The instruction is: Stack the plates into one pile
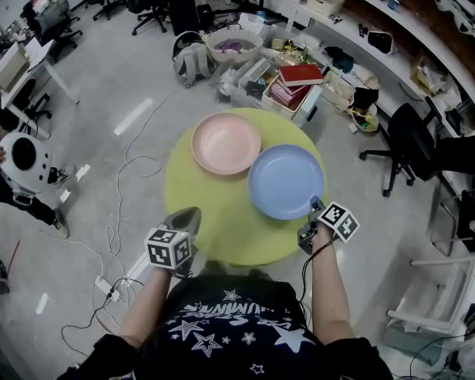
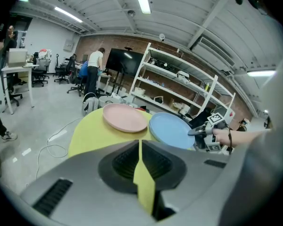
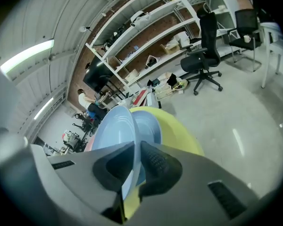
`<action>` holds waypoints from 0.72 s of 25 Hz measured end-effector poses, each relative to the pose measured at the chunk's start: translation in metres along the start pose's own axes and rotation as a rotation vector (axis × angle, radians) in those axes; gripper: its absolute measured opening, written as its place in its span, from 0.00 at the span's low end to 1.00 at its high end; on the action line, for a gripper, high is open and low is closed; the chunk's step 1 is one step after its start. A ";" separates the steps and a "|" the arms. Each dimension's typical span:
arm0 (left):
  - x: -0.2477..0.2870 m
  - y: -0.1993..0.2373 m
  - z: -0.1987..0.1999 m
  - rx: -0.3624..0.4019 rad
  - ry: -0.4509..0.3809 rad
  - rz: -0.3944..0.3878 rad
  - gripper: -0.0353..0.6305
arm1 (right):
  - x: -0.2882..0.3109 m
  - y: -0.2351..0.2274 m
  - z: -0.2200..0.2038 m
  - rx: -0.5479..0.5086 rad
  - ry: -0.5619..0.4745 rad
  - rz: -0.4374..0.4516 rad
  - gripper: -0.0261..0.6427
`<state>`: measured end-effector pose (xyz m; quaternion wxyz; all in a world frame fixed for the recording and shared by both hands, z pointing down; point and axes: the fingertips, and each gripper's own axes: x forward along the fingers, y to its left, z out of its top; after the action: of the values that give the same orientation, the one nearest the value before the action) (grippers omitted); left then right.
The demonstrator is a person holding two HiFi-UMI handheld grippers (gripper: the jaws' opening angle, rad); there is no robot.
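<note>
blue plate (image 1: 285, 180): rim gripped by right claw (image 3: 136, 147)
pink plate (image 1: 226, 142): ahead of left claw (image 2: 139, 149), just beside blue plate
left claw: jaws closed, empty, above yellow table (image 1: 222, 228) near edge

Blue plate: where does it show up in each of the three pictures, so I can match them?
Head view: the blue plate lies right of centre, with the right gripper at its near edge.
Left gripper view: the plate is right of centre, beyond the jaws.
Right gripper view: the plate is at centre, tilted, its rim between the jaws.
Shared landmark: the yellow table.
</note>
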<state>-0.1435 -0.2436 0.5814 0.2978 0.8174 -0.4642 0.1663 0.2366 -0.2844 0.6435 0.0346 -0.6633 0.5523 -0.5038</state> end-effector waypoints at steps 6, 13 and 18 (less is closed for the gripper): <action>0.002 -0.004 -0.003 0.001 0.009 0.004 0.10 | 0.010 -0.013 0.000 0.084 -0.005 -0.039 0.09; -0.004 0.004 -0.005 -0.012 0.011 0.015 0.10 | 0.016 -0.022 0.005 0.120 -0.032 -0.082 0.09; -0.003 0.003 -0.005 -0.016 0.012 0.008 0.10 | 0.018 -0.028 0.008 0.085 -0.048 -0.120 0.10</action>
<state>-0.1477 -0.2399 0.5848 0.3067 0.8122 -0.4668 0.1686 0.2597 -0.2914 0.6673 0.0458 -0.7050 0.4886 -0.5119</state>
